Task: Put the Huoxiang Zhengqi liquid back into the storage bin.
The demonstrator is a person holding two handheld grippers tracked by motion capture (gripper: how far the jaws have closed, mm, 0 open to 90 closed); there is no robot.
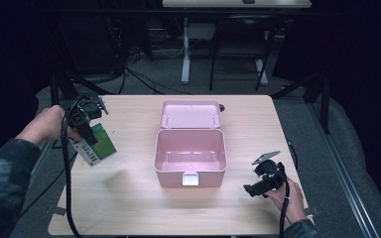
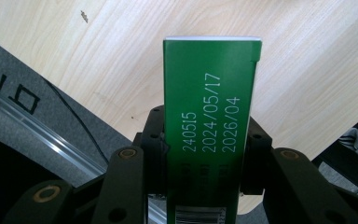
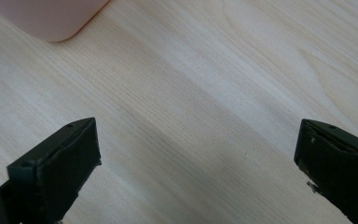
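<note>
L gripper (image 1: 87,130) clamps 1 green carton (image 1: 99,145), held above the table's (image 1: 129,208) left edge, lower end out past the edge. 1 pink box (image 1: 190,157) sits mid-table, lid up at the back, inside bare. Free wood all round it: wide strip left, narrower right, broad front strip. R gripper (image 1: 256,188) near front-right corner, jaws spread wide w/ nothing between; box corner (image 3: 51,18) just ahead of it.

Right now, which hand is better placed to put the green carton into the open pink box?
Left. The left gripper is clamped on the green carton, clear of the table. The right gripper is open and empty, beside the pink box.
</note>
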